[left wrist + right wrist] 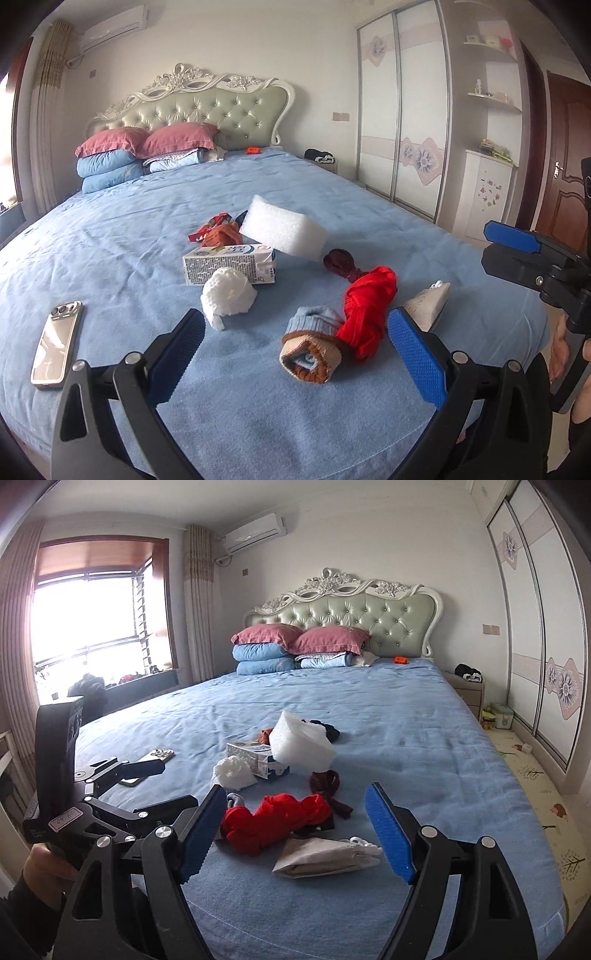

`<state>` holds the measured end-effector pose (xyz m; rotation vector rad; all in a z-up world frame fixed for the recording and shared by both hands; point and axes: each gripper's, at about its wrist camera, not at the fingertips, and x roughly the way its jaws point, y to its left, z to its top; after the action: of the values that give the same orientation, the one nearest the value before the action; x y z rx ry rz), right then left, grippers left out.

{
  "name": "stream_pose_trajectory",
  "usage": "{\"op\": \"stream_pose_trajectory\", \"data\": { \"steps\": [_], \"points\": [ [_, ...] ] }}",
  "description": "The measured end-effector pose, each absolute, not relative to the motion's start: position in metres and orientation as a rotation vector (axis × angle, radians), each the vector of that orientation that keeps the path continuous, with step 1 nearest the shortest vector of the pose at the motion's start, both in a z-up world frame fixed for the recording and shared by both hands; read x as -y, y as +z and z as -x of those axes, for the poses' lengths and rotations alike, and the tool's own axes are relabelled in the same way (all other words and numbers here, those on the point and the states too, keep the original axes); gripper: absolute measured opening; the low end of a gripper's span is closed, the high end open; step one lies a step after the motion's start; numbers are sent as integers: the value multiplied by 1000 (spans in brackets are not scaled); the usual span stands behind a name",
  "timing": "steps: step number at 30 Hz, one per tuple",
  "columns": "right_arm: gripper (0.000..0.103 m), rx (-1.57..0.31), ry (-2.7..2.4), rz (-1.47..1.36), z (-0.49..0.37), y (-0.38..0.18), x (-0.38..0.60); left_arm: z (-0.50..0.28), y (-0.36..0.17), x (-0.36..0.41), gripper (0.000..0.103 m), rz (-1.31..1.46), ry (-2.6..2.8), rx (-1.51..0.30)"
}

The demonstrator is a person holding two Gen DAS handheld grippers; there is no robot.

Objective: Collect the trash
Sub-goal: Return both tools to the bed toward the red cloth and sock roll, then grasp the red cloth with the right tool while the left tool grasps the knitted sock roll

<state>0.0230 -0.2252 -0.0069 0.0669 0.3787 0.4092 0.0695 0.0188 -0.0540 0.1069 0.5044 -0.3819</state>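
Note:
On the blue bed (258, 406) lie a crumpled white tissue (228, 291), a milk carton (231, 264), a white foam block (282, 230), a red wrapper (210, 229), a red cloth bundle (365, 310), a dark red knot (338, 260), rolled socks (312, 343) and a grey-white folded cloth (428, 302). My left gripper (295, 332) is open and empty, just short of the socks. My right gripper (295, 805) is open and empty, above the red bundle (277, 818) and grey cloth (325, 854). The tissue (234, 771), carton (258, 758) and foam (301, 744) lie beyond.
A phone (55, 343) lies on the bed at the left. Pillows and folded quilts (140, 155) are stacked at the headboard, with a small orange item (253, 150) nearby. A wardrobe (402, 122) stands right of the bed; a window (92, 620) is at the left.

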Motion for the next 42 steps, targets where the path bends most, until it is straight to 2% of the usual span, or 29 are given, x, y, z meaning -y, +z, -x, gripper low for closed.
{"op": "stream_pose_trajectory", "data": {
  "steps": [6, 10, 16, 18, 22, 34, 37, 38, 39, 41, 42],
  "points": [
    [72, -416, 430, -23, -44, -20, 193, -74, -62, -33, 99, -78, -393, -521],
    [56, -507, 435, -21, -69, -34, 183, -78, -66, -34, 99, -82, -412, -515],
    [53, -587, 379, -3, -96, -52, 179, -87, -75, -27, 99, -97, -440, -541],
    [36, -602, 387, 25, -99, -56, 177, -88, -76, -25, 99, -103, -439, -543],
    [28, -604, 404, 71, -97, -57, 174, -92, -76, -24, 99, -95, -446, -554],
    [27, -467, 371, -46, -81, -18, 220, -113, -85, 8, 98, -139, -456, -646],
    [27, -470, 372, -66, -81, -16, 231, -120, -88, 11, 87, -132, -450, -670],
    [27, -471, 373, -71, -81, -16, 233, -122, -89, 11, 78, -120, -453, -683],
    [27, -474, 370, -72, -81, -17, 235, -124, -90, 12, 63, -110, -456, -702],
    [27, -479, 375, -72, -80, -19, 237, -125, -92, 16, 47, -101, -475, -734],
    [27, -476, 379, -72, -79, -19, 237, -124, -92, 18, 45, -107, -466, -734]
  ]
}}
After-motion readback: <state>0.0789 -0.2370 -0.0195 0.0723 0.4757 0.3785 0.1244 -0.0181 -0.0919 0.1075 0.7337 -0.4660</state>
